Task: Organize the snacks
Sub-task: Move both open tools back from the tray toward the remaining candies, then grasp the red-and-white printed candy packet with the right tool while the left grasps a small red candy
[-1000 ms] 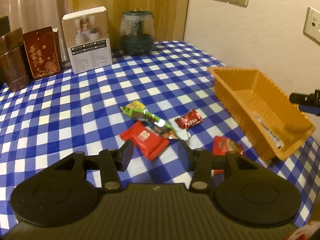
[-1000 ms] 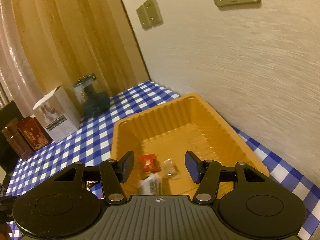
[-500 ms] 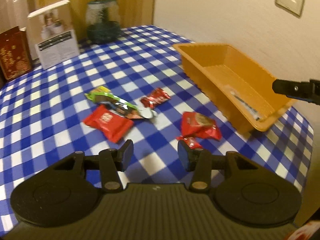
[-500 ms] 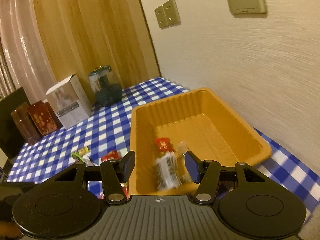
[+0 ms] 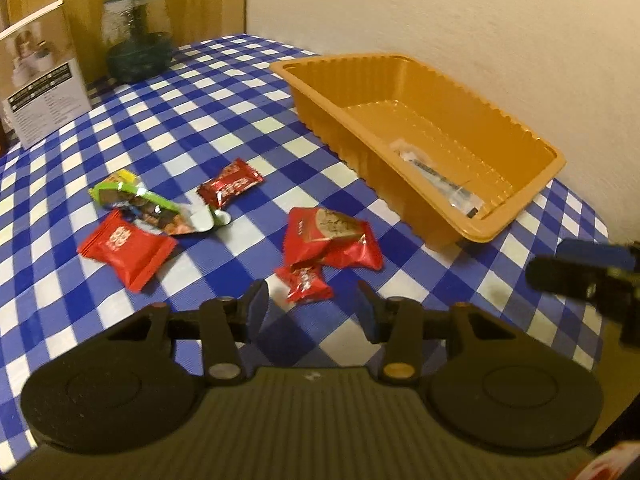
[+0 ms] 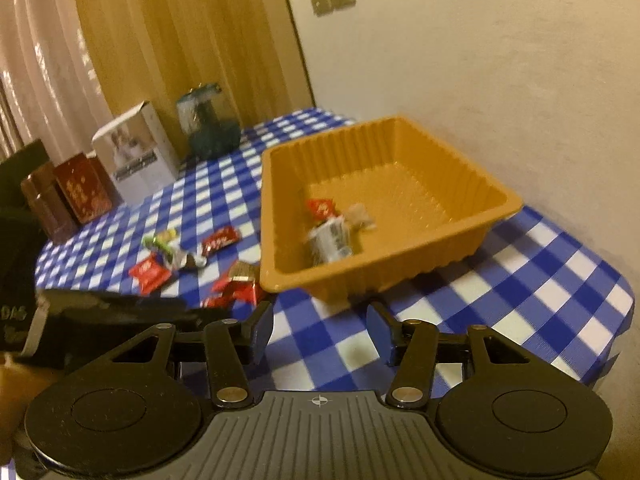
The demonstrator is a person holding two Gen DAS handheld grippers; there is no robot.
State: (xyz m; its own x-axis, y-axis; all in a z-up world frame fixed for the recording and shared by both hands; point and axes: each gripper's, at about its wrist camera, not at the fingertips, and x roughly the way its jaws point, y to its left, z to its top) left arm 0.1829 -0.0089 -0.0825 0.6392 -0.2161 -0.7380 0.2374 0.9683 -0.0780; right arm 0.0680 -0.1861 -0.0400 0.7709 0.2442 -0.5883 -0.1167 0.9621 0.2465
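An orange tray (image 5: 516,216) (image 6: 472,220) stands by the wall and holds a small red candy (image 6: 321,207), a silvery packet (image 6: 330,240) and a pale sweet (image 6: 360,216). Loose on the checked cloth lie a small red candy (image 5: 305,282), a larger red packet (image 5: 332,238), a red square packet (image 5: 126,248), a green packet (image 5: 148,208) and a dark red bar (image 5: 230,184). My left gripper (image 5: 312,312) is open and empty, just short of the small red candy. My right gripper (image 6: 320,330) is open and empty, in front of the tray.
A white box (image 5: 40,76), a dark glass jar (image 5: 138,52) and brown-red tins (image 6: 68,196) stand at the back of the table. The wall runs along the right. The table edge is close on the right (image 6: 616,308).
My left gripper has swung right and come closer to the red candies. My right gripper has pulled back from over the tray, empty; a silvery packet now lies in the tray.
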